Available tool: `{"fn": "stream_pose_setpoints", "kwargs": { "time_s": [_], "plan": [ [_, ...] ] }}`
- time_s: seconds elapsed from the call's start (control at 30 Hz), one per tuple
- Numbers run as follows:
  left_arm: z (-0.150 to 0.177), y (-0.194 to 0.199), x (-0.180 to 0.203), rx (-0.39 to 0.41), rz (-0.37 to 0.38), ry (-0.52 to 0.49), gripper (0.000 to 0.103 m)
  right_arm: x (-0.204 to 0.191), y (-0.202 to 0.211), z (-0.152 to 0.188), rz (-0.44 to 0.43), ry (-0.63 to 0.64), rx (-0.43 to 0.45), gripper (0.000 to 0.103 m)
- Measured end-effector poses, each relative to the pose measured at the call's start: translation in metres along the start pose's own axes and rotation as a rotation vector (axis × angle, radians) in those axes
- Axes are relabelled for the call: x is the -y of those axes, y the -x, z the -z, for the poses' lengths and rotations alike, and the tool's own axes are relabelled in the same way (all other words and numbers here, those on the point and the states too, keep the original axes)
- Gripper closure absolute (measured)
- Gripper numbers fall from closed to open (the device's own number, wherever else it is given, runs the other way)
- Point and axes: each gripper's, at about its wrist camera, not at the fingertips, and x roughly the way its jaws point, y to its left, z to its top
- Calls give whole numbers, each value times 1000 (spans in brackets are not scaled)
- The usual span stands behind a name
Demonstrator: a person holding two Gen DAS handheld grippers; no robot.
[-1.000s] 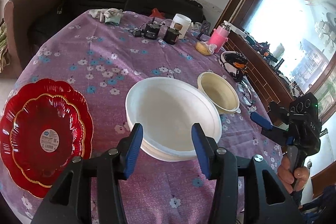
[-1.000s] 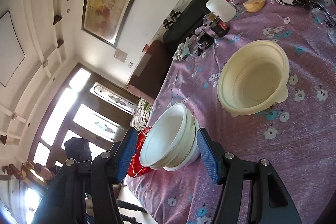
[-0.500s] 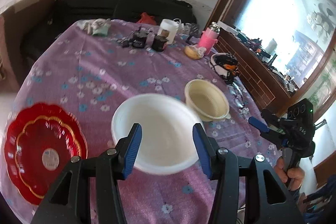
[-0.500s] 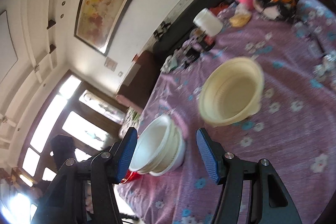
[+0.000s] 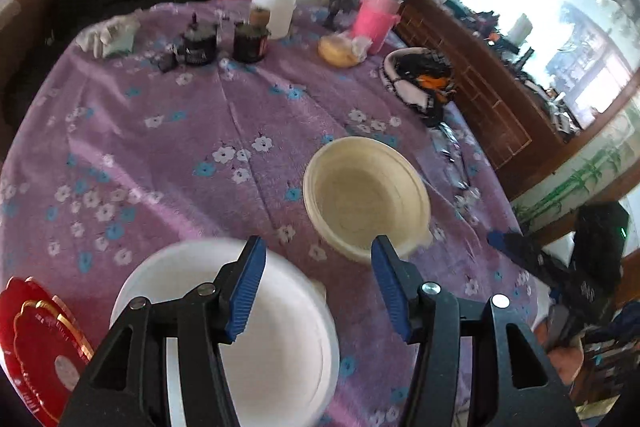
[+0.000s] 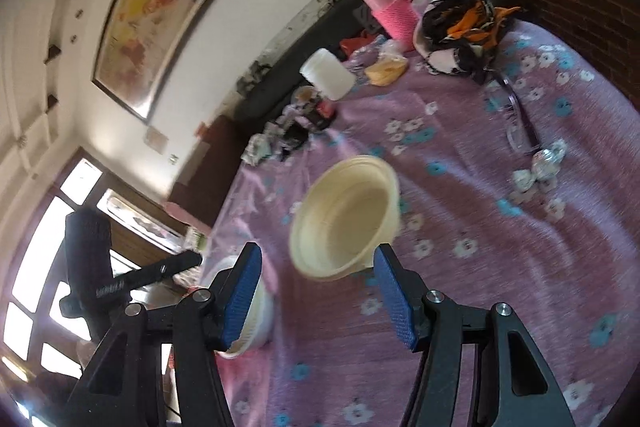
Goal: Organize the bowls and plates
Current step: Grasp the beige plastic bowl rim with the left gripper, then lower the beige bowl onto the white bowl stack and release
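Vs a sec ago our left gripper (image 5: 318, 285) slid off the white bowl stack (image 5: 276, 339), now lower left of frame, & faces the cream bowl (image 5: 366, 193) mid-frame. Jaws opening, nothing btwn them. Right gripper (image 6: 318, 293) swung toward the same cream bowl (image 6: 346, 219), which sits just past its tips; jaws closing, pads not touching it afaict. Red plates (image 5: 38, 351) slipped to the bottom-left corner. Pink bottle (image 5: 378, 19), white jar (image 5: 276, 7) & dark cans (image 5: 250, 41) sit along the top of the purple tablecloth (image 5: 160, 147).
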Motion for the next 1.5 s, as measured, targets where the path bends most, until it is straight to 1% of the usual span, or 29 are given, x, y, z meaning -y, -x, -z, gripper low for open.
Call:
{"fn": "stream_pose_setpoints", "kwargs": {
  "time_s": [0.03,0.1,0.13,0.2,0.33,0.4,0.43,0.53,0.6,0.67,0.73,0.8,0.83,0.93,0.97,1.03,1.1,1.17,1.23,1.27,1.33,1.4,1.47,1.5],
  "plan": [
    [-9,-11,1,-23,-16,3,49,1,-2,0,6,4,-8,48],
    [-20,-27,0,-62,-24,15,49,3,-8,-2,25,6,-26,55],
    [-26,-35,-1,-75,-26,32,49,4,-10,-3,28,1,-36,56],
    [-38,-54,-4,-122,-34,51,49,3,-13,0,4,-3,-57,56],
    [-59,-86,-11,-168,-91,85,49,-3,-29,15,-54,-10,-130,56],
    [-66,-95,-17,-166,-114,117,49,-7,-41,23,-79,-15,-182,56],
    [-70,-101,-20,-180,-110,136,49,-9,-50,28,-86,-12,-216,56],
    [-72,-120,-22,-239,-49,171,49,-12,-67,33,-69,-2,-264,56],
    [-67,-123,-18,-253,-30,165,49,-10,-76,32,-55,-5,-282,56],
    [-59,-124,-7,-278,-2,124,49,-6,-79,27,-20,-3,-279,56],
    [-51,-121,3,-305,7,92,49,3,-79,17,30,-10,-259,56],
    [-43,-117,17,-330,18,40,49,16,-76,5,69,-18,-235,56],
    [-40,-115,22,-339,29,27,49,22,-73,-1,93,-22,-215,56],
    [-27,-108,42,-379,83,-23,48,37,-61,-18,120,-45,-148,56],
    [-24,-104,49,-377,87,-49,48,41,-57,-23,136,-45,-130,56],
    [-22,-96,53,-357,67,-61,46,47,-44,-31,149,-55,-89,56],
    [-26,-93,53,-335,20,-61,43,50,-33,-32,147,-60,-69,56],
    [-33,-92,46,-296,-39,-35,40,52,-26,-32,149,-70,-66,56],
    [-40,-97,37,-291,-46,7,40,57,-24,-28,138,-92,-74,55],
    [-43,-101,32,-284,-65,31,40,58,-26,-26,127,-98,-84,56],
    [-48,-109,26,-281,-92,58,40,55,-35,-21,124,-91,-112,56],
    [-50,-121,22,-294,-114,79,40,53,-47,-16,120,-91,-139,56],
    [-49,-131,18,-311,-101,108,40,52,-58,-14,121,-89,-161,56],
    [-49,-134,19,-315,-94,102,41,52,-61,-14,120,-89,-166,56]
  ]
}}
